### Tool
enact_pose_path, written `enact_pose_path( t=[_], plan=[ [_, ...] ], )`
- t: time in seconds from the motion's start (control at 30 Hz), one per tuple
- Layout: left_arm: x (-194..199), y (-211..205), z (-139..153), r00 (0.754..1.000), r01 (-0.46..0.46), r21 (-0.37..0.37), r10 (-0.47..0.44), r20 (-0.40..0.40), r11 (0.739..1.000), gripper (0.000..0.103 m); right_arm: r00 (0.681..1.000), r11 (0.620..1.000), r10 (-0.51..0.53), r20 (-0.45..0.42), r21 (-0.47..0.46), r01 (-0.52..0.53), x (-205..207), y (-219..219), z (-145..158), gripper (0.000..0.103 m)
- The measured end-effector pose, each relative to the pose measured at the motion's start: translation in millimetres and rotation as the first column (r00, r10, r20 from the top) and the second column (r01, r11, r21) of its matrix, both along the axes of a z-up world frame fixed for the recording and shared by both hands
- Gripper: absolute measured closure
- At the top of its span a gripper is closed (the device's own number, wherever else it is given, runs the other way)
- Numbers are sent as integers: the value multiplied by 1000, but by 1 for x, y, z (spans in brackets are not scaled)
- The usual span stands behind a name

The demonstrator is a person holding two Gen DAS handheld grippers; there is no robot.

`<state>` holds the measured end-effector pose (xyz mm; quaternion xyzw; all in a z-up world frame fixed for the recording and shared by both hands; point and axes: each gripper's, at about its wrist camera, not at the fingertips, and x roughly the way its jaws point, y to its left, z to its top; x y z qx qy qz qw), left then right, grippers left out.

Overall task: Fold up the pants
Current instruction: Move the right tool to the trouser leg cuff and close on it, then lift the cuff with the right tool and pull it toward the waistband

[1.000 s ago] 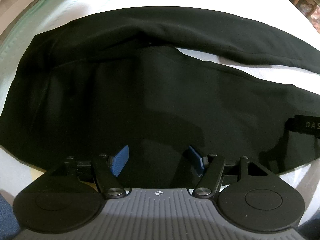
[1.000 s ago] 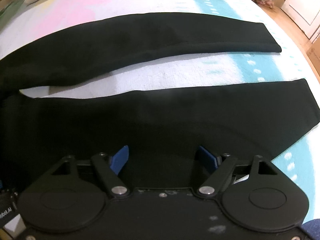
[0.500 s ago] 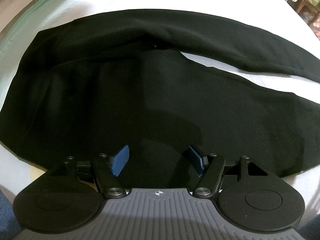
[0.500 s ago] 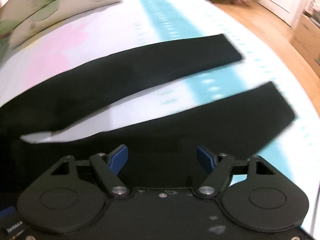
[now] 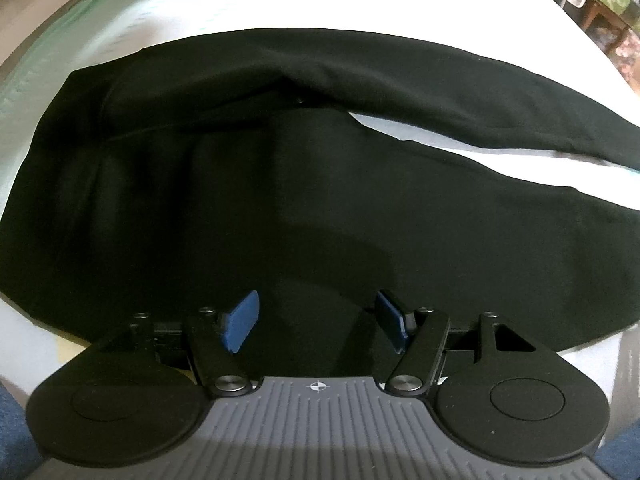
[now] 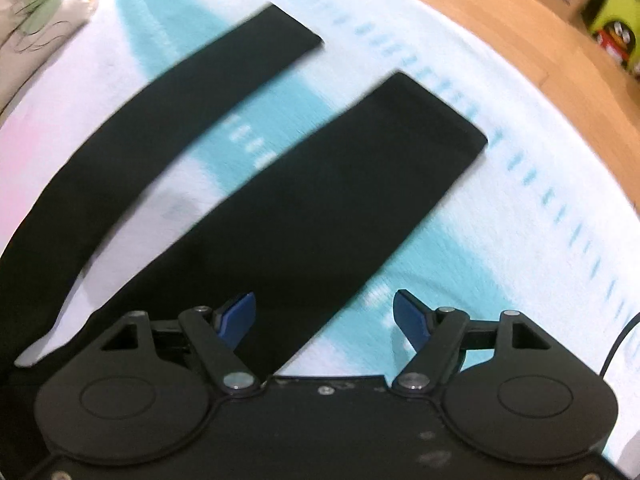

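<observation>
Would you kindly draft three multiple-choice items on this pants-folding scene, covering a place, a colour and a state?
1. Where do the pants lie?
A. On a bed sheet
B. On a wooden floor
C. In a basket

2. What colour are the pads of the right gripper?
A. Red
B. Blue
C. Yellow

3. How do the two legs of the pants lie?
A. Stacked one on the other
B. Rolled up
C. Spread apart, sheet showing between them

Answers:
1. A, since the pale sheet shows all around the black fabric.
2. B, since both pads are blue.
3. C, since a wedge of sheet separates the far leg from the near one.
</observation>
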<state>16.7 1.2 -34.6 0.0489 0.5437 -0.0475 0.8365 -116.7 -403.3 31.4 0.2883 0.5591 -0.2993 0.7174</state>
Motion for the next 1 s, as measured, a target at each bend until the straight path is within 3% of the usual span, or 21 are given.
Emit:
enact_pose_path(
  t=[0.1,0.23,0.37,0.4,0.47,0.5,0.6,0.87,1.0],
  plan=[
    [1,4,5,1000,8,-4,-8,11,1000,40,998,995,-54,-32,86,57,6,-11,-15,25],
    [-5,3,10,999,5,-8,-4,35,1000,40,995,988,-90,-40,122,94,-3,-18,-10,19],
    [-10,3,14,999,5,-7,-5,49,1000,40,996,988,-87,31,132,83,7,-13,-17,26],
    [-11,3,16,999,6,-7,-5,52,1000,40,994,986,-79,78,151,67,4,-13,-13,33],
    [-12,3,17,998,7,-9,-6,59,1000,40,989,990,-69,133,135,51,-6,-12,-2,65],
    [-13,3,19,998,6,-8,-6,62,1000,40,986,992,-61,153,118,43,-9,-12,4,99],
    [-16,2,21,998,11,0,-11,65,1000,40,972,989,-73,222,140,42,-16,-14,10,98],
    [-22,-2,31,994,36,-13,-34,102,999,40,935,1000,3,354,25,-13,-32,-5,44,99],
    [-34,-6,46,982,91,-40,-83,168,995,40,925,999,-4,380,32,-9,-32,-7,48,99]
  ],
)
